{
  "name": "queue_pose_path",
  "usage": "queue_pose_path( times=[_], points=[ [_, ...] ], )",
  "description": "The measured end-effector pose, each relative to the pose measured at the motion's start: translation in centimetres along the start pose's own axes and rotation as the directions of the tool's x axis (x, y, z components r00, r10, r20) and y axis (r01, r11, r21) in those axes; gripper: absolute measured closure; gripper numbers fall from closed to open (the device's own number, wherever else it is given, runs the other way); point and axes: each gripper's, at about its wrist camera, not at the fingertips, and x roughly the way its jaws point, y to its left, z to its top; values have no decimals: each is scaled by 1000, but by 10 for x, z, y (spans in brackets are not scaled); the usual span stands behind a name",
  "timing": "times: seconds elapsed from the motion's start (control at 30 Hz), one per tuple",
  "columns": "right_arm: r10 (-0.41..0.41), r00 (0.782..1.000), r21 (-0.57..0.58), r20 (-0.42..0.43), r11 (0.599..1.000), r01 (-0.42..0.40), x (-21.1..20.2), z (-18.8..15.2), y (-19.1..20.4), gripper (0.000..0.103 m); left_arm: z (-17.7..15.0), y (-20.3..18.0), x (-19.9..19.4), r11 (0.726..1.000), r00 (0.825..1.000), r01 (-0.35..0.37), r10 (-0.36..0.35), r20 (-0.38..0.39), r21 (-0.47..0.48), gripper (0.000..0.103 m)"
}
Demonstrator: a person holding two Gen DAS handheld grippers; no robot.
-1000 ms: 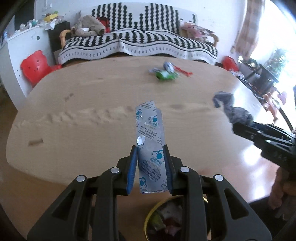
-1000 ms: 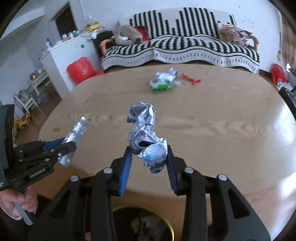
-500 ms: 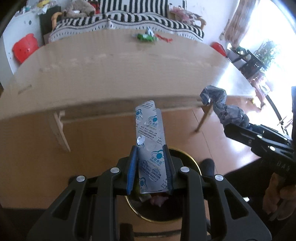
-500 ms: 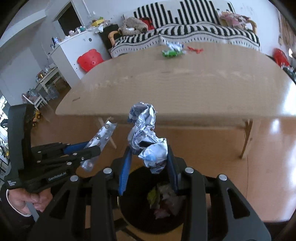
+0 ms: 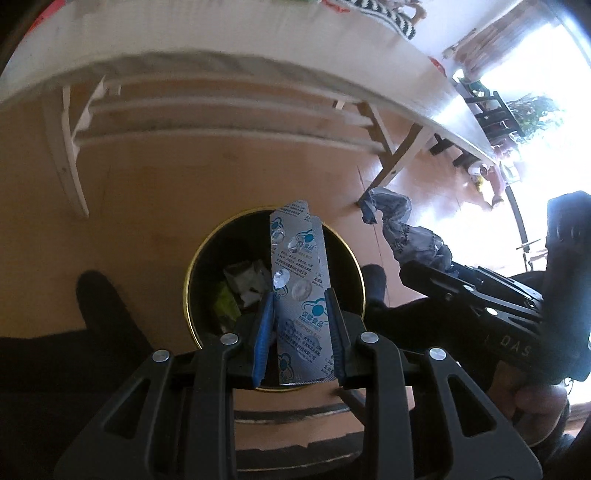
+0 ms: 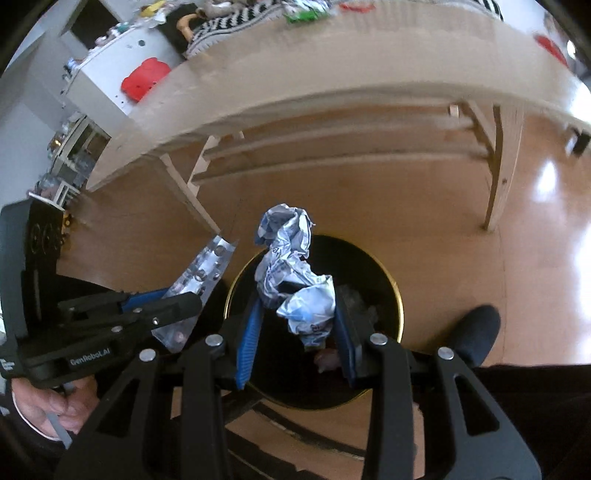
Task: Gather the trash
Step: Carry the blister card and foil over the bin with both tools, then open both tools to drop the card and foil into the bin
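My left gripper (image 5: 300, 301) is shut on a silver blister pack (image 5: 299, 280) with blue print, held upright over the mouth of a round black bin with a gold rim (image 5: 192, 266). Trash lies inside the bin (image 5: 243, 284). My right gripper (image 6: 297, 301) is shut on a crumpled white and blue wrapper (image 6: 291, 273), also above the bin's gold rim (image 6: 397, 291). In the left wrist view the right gripper (image 5: 424, 269) and its wrapper (image 5: 402, 229) hang at the right. The right wrist view shows the left gripper (image 6: 184, 299) with the blister pack (image 6: 207, 266) at the left.
The wooden table's edge (image 5: 221, 48) and legs (image 6: 498, 166) rise above the bin on a wood floor. More wrappers (image 6: 306, 11) lie far off on the table (image 6: 295, 59). A person's hand (image 6: 59, 410) and dark shoes (image 6: 476, 332) flank the bin.
Both grippers sank from above the table and tilted down. They now hang over the bin on the floor, each still holding its piece of trash.
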Motion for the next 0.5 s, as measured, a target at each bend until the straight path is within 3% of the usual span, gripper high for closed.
queue_pose_path(
  times=[0.5],
  points=[
    [23, 999, 3, -26, 1000, -23, 6, 5, 1, 63, -3, -2, 13, 1000, 999, 12, -13, -42, -28, 76]
  ],
)
